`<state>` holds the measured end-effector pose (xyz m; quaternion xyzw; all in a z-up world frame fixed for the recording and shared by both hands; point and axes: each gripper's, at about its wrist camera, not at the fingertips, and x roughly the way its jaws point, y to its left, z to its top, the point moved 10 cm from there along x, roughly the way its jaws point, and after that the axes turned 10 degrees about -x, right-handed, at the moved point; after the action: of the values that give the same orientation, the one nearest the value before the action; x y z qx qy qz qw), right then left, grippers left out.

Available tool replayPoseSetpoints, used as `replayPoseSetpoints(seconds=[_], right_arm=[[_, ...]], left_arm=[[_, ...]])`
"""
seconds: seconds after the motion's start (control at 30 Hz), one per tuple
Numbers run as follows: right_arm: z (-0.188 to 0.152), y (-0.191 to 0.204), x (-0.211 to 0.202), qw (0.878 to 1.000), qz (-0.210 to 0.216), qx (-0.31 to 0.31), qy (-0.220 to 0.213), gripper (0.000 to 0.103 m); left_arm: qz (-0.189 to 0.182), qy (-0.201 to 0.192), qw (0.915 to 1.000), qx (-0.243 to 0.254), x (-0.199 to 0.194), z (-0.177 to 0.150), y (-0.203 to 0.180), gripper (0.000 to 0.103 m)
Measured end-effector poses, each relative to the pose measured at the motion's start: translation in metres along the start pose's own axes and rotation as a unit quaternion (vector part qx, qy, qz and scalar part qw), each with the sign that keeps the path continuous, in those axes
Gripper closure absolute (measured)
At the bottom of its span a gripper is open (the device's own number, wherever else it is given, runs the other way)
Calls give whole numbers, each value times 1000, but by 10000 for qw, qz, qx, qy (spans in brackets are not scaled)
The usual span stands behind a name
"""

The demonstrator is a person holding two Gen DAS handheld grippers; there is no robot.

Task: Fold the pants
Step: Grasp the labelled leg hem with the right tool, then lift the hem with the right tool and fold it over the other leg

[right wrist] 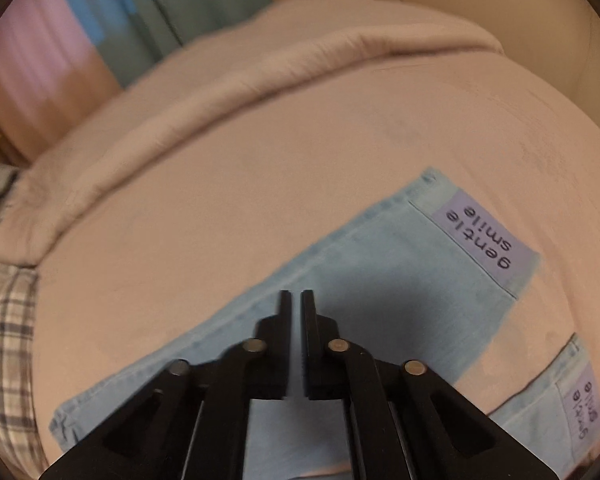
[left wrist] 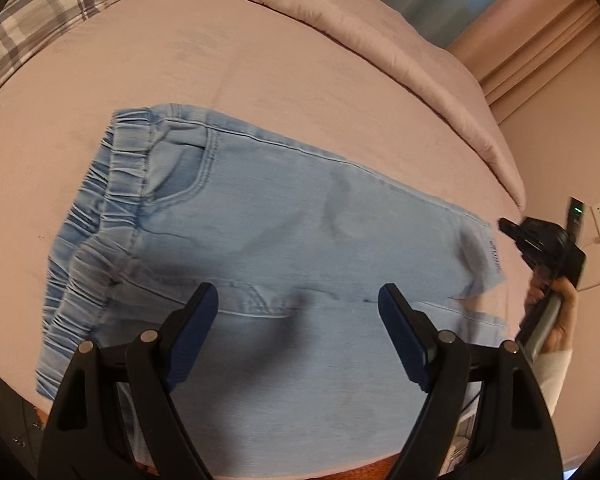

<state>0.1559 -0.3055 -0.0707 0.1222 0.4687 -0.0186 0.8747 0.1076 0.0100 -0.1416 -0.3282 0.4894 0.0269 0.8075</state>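
Both claws hover over the pants (left wrist: 284,216): left gripper (left wrist: 298,300) spread wide, waistband at 10 o'clock; right gripper (right wrist: 296,300) pinched nearly closed on nothing.

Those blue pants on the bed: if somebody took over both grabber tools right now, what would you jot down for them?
Left gripper: open, empty, hovering over the pants near the crotch.
Right gripper: jaws nearly together, nothing visibly held, above a leg close to the "gentle smile" hem label.
Pants: spread flat on the pink bed sheet, elastic waistband at one end, both leg hems at the other, legs lying slightly apart.
Done: laid out, smoothed.
Left: no fold is visible yet. Probably bring one leg over the other, then fold hems toward the waistband.
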Motion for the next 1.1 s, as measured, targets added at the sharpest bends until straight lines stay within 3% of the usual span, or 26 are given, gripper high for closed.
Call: replayPoseSetpoints(seconds=[0.03, 0.1, 0.23, 0.33, 0.37, 0.47, 0.57, 0.7, 0.83, 0.93, 1.1], right_arm=[[11, 4, 14, 9999, 22, 57, 131, 83], [20, 11, 42, 9992, 42, 148, 361, 38], [27, 14, 94, 9954, -230, 396, 836, 36], [24, 8, 119, 9904, -705, 374, 1129, 36], [27, 9, 120, 9901, -906, 252, 1044, 38], [27, 7, 114, 9863, -1405, 88, 859, 73], [21, -1, 101, 9921, -921, 512, 678, 95], [6, -5, 45, 9953, 90, 961, 84, 97], [-33, -2, -36, 9912, 743, 866, -666, 97], [-71, -10, -68, 9875, 976, 897, -853, 97], [-119, -33, -63, 9896, 872, 937, -659, 97]], left_arm=[[-8, -6, 10000, -20, 0, -1, 0, 19], [41, 40, 10000, -72, 3, -5, 5, 17], [302, 240, 9991, -198, 14, -8, 21, 18], [278, 249, 9989, -295, 14, -8, 25, 18], [293, 243, 9988, -310, 14, -8, 27, 18], [316, 264, 9987, -308, 15, -6, 28, 18], [296, 275, 9987, -311, 17, -3, 25, 18], [178, 217, 9993, -255, 17, 6, 11, 18], [-67, 52, 9995, -314, 17, 21, -12, 18], [-248, -11, 9992, -326, 24, 31, -32, 18], [-313, 129, 9986, -401, 60, 49, -57, 22]])
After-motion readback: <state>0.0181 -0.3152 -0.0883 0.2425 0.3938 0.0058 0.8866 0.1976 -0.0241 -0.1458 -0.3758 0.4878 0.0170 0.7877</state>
